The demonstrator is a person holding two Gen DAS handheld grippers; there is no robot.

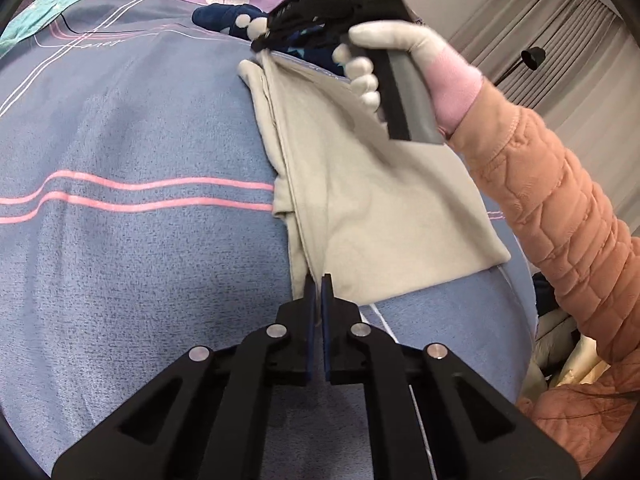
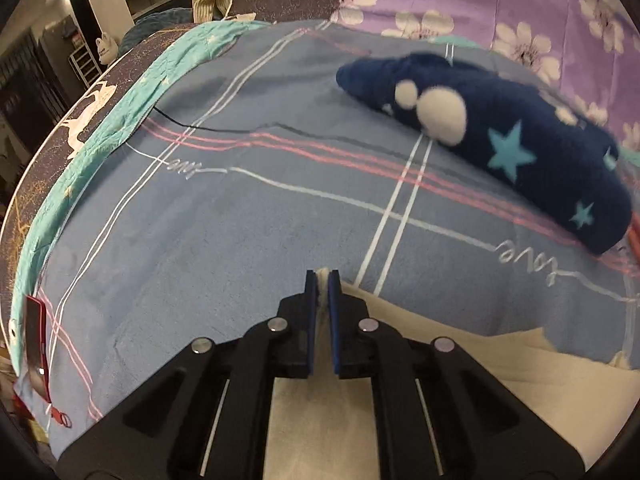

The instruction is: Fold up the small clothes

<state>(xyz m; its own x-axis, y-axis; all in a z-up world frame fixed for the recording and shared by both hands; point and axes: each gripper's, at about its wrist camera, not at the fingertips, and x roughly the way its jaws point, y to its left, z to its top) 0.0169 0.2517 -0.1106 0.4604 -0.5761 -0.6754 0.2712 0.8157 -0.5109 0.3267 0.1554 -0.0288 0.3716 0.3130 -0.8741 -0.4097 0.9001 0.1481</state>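
Mid-fold: left claw (image 1: 318,288) and right claw (image 2: 323,280) each pinch the grey garment (image 1: 360,200); next, carry the edge across evenly.

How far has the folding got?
Done: the dark blue starry garment looks bundled and set aside on the bed. In hand: the grey cloth, pinched by the left gripper and the right gripper, one side lifted over. Left: laying it flat.

Cream garment (image 1: 372,208), folded lengthwise, near and far corners lifted off blue bedsheet (image 1: 132,240).
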